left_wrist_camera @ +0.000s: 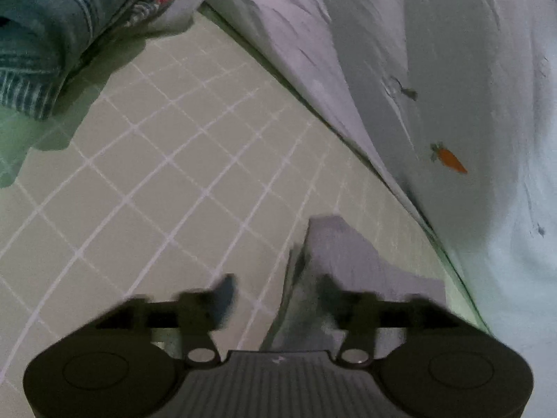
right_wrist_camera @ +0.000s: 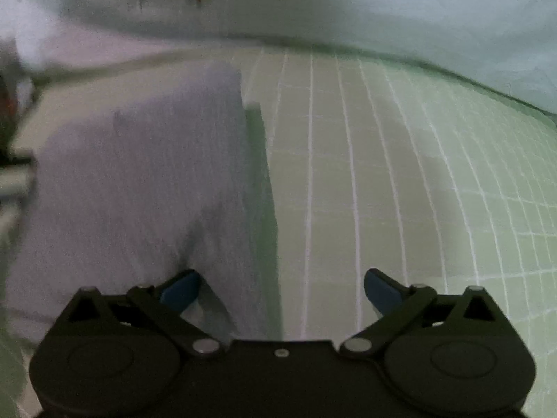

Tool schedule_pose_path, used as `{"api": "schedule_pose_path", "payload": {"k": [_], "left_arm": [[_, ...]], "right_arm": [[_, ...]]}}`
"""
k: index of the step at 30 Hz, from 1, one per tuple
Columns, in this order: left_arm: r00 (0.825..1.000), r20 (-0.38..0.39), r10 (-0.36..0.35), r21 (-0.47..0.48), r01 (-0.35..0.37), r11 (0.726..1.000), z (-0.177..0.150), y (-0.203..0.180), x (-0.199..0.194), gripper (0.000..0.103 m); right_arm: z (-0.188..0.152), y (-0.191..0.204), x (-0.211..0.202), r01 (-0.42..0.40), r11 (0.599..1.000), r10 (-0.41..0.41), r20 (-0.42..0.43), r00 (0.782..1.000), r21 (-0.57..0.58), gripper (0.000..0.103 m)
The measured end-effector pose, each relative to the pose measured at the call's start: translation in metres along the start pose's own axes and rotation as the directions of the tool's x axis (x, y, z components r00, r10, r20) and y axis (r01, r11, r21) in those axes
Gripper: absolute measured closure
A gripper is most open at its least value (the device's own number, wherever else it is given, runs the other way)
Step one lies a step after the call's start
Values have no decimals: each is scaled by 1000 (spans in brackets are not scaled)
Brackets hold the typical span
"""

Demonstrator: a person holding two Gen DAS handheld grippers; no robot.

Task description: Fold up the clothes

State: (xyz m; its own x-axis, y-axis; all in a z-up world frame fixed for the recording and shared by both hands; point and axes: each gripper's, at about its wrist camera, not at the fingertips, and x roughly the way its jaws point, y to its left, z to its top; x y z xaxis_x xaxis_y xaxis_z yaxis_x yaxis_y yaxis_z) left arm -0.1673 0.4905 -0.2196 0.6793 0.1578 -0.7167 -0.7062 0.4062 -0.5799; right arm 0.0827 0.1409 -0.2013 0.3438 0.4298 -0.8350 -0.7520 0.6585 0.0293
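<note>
A pale green mat [left_wrist_camera: 167, 181] ruled with a white grid covers the bench; white sheeting [left_wrist_camera: 452, 69] with small carrot prints bounds it toward one o'clock, under dim light

A gridded mat [left_wrist_camera: 167, 181] is spread as the base surface in both views. In the left wrist view, a pile of clothes [left_wrist_camera: 45, 35] is placed on the mat at the far left, and a large sheet [left_wrist_camera: 435, 69] is laid along the mat's right edge, from far to near. A folded cloth [left_wrist_camera: 344, 264] is set on the mat at the near right, just before the left gripper [left_wrist_camera: 276, 296]. In the right wrist view, the folded cloth [right_wrist_camera: 139, 181] is found left of centre on the mat [right_wrist_camera: 383, 174], before the right gripper [right_wrist_camera: 282, 289], with the sheet [right_wrist_camera: 348, 3] lying behind.
</note>
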Motion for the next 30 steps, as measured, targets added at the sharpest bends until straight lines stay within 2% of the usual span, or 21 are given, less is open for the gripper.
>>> {"api": "schedule_pose_path", "payload": {"k": [1,4,8,15,16,17,18,19,21,22,24,28,30], "left_arm": [[1000,-15,-5,26,6,1000,-3,-1,-2,25],[999,-54,2,103,3,995,-17,-7,-7,24],[997,-77,-14,168,27,985,-33,-15,-7,14],[992,-118,-51,184,72,980,-37,-30,10,11],[990,-122,-66,175,87,981,-38,-32,12,14],[988,-129,-84,161,104,981,-39,-33,15,41],[983,-144,-114,117,132,984,-42,-31,18,61],[981,-149,-125,86,139,987,-47,-31,21,81],[977,-153,-146,29,152,988,-57,-30,26,81],[980,-136,-147,38,154,987,-57,-33,17,82],[983,-102,-151,57,157,986,-57,-40,-2,84],[987,-33,-159,94,162,982,-58,-54,-38,85],[986,2,-164,113,163,980,-59,-61,-57,85]], "right_arm": [[4,-1,-3,-32,999,32,25,999,12,1],[19,4,-1,-121,993,120,67,991,7,1],[35,16,24,-180,984,180,51,982,-8,1],[50,32,63,-269,963,269,29,963,-7,1],[50,35,64,-304,952,305,33,952,-18,1],[48,40,63,-328,944,329,32,944,-48,2],[46,46,63,-350,933,353,30,935,-79,4],[45,54,60,-344,929,351,25,936,-138,17],[44,63,52,-338,917,350,21,936,-213,44],[44,65,47,-341,912,355,23,935,-227,50],[47,62,36,-379,905,390,20,921,-193,70],[44,68,5,-402,889,424,61,904,-220,74],[44,69,-16,-423,879,452,100,887,-220,74]]}}
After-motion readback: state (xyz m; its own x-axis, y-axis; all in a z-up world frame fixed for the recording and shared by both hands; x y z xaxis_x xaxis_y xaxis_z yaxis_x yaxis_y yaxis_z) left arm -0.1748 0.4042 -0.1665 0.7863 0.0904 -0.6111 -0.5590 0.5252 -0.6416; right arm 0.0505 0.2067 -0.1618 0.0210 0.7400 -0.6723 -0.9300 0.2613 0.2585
